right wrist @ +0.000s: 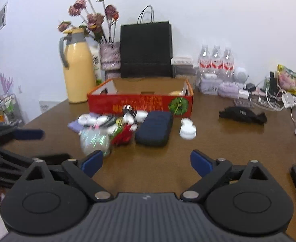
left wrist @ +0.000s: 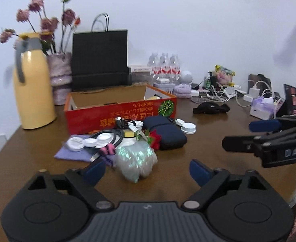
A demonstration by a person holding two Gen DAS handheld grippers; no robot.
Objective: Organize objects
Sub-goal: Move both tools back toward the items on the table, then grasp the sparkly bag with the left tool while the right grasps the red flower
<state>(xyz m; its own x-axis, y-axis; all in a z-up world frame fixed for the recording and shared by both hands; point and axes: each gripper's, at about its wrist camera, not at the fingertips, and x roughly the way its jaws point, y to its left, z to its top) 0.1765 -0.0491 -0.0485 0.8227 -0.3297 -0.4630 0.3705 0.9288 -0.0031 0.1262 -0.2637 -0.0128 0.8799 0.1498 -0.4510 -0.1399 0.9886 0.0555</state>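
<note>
Clutter [left wrist: 115,141] sits mid-frame before the red box [left wrist: 119,113] — nothing picked yet. Both the left gripper [left wrist: 145,171] and right gripper [right wrist: 145,162] gape wide, empty; next, I'd judge, closing on the shiny bag [left wrist: 135,161].

Brown wooden table [left wrist: 198,141], white wall [left wrist: 188,20]

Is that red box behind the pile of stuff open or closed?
Open. The red box has no lid on top, and both cameras look straight into its brown cardboard inside. Something yellowish sits in one corner.

Even bright light; fisheye-bent edges; motion blur, perhaps; soft wall shadows.
</note>
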